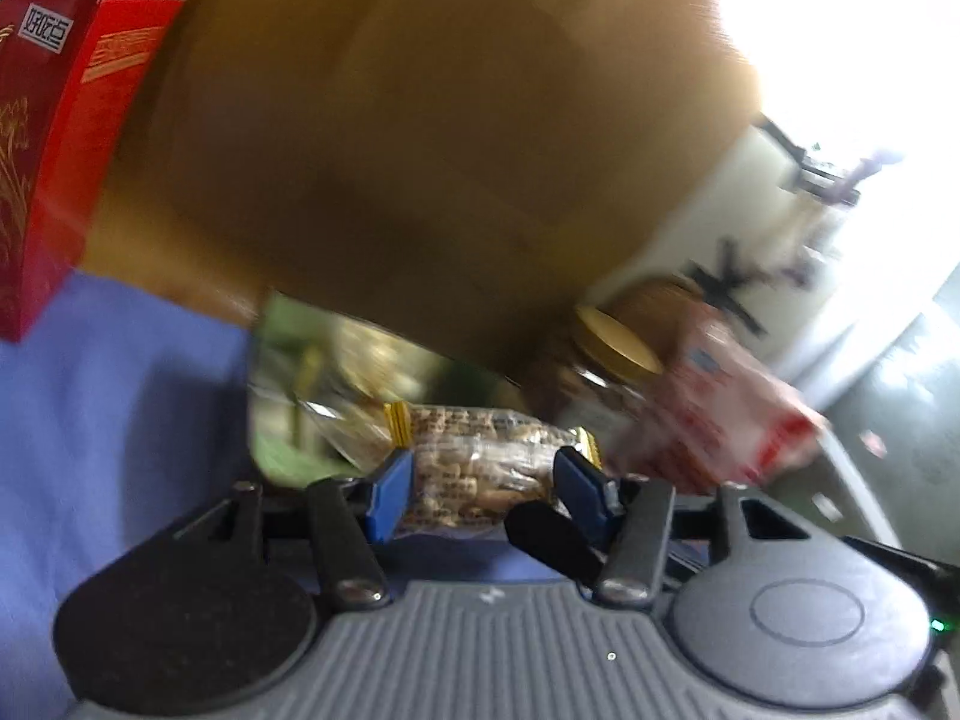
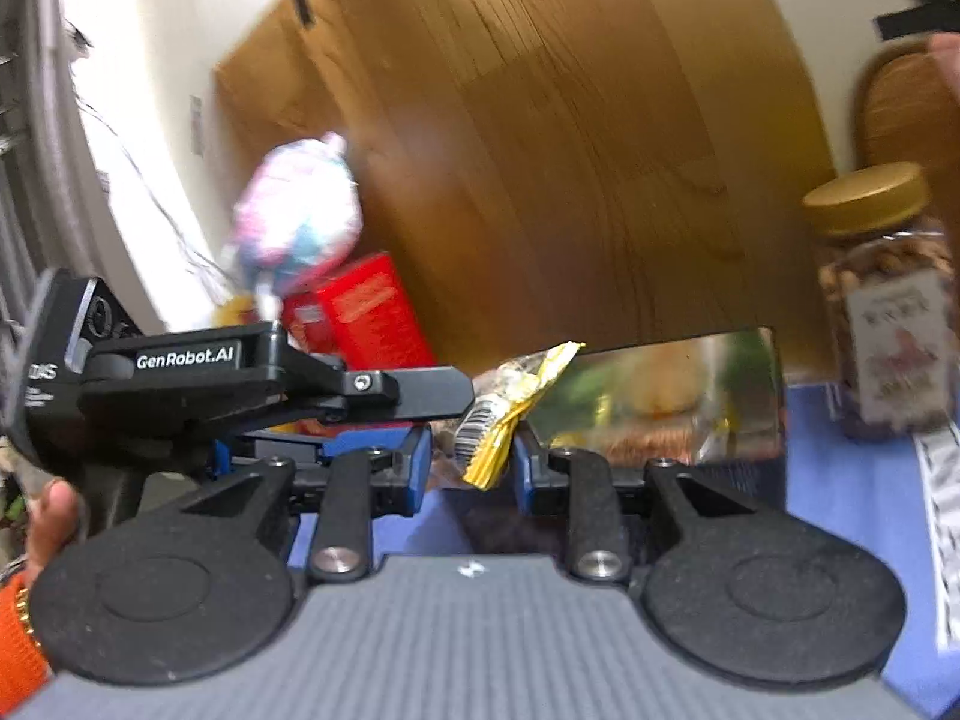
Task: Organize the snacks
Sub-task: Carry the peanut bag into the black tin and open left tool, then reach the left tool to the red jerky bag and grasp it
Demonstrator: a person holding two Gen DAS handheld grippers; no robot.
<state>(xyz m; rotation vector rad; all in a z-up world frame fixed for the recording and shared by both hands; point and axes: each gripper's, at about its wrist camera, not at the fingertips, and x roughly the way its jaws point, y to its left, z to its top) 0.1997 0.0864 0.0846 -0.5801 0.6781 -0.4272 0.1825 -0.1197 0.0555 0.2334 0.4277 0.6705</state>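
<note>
Gripping one clear snack packet [image 1: 480,468] of peanut-like pieces, both grippers share the load. Left gripper [image 1: 483,489]: its blue pads press the packet's two sides, with the packet running forward from between the fingers. Right gripper [image 2: 471,459]: its fingers are closed on the packet's crimped yellow end [image 2: 510,414], which stands up between the pads. Beyond the fingers lies a shiny foil bag [image 2: 660,396] on the blue cloth [image 1: 120,420]; a gold-lidded jar [image 2: 882,300] stands to the right of the right fingers, a red box [image 1: 66,138] to the left of the left fingers, and a brown wooden panel [image 2: 540,150] behind all. Both views are motion-blurred.
</note>
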